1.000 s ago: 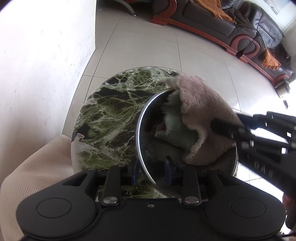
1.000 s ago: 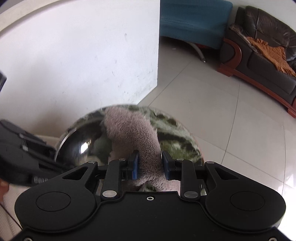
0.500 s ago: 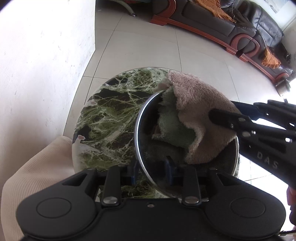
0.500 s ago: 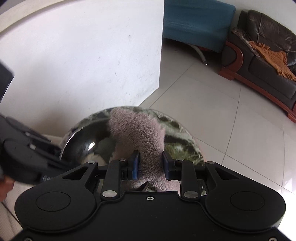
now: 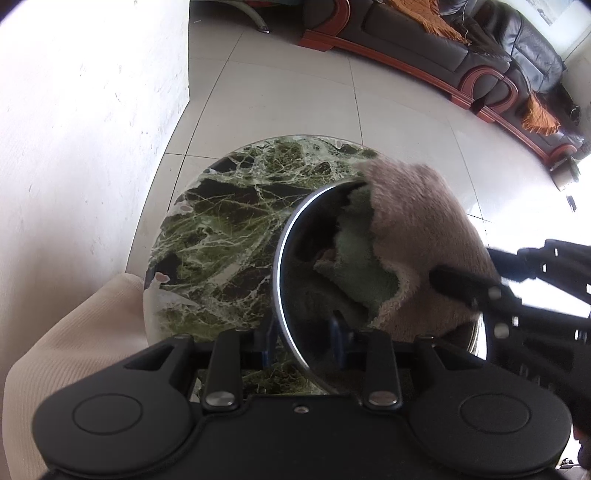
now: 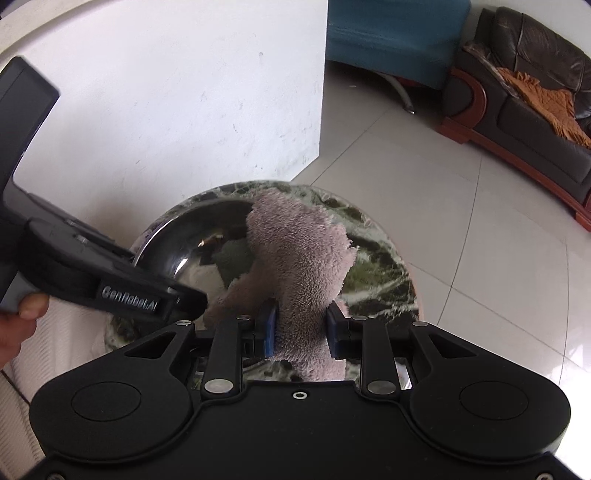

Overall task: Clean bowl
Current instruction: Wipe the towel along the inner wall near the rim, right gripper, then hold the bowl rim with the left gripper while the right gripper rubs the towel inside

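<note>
A shiny steel bowl (image 5: 314,295) stands tilted on a round green marble table (image 5: 221,229). My left gripper (image 5: 303,343) is shut on the bowl's near rim, one finger inside and one outside. A fluffy pinkish-grey cloth (image 5: 417,229) lies in the bowl and over its far rim. My right gripper (image 5: 465,273) comes in from the right and presses into the cloth. In the right wrist view my right gripper (image 6: 301,328) is shut on the cloth (image 6: 299,251), which lies against the bowl (image 6: 192,251). The left gripper (image 6: 184,302) is at the bowl's left edge.
A white wall (image 5: 74,129) stands close on the left, and a cream ribbed cushion (image 5: 74,332) touches the table's near left edge. Pale floor tiles (image 5: 295,92) surround the table. A dark leather sofa (image 5: 424,48) and a blue seat (image 6: 388,33) stand further off. A hand (image 6: 18,321) holds the left gripper.
My right gripper has slid the cloth a little along the inside of the bowl, first up, then back down and right. The left gripper and the bowl have stayed in place.
</note>
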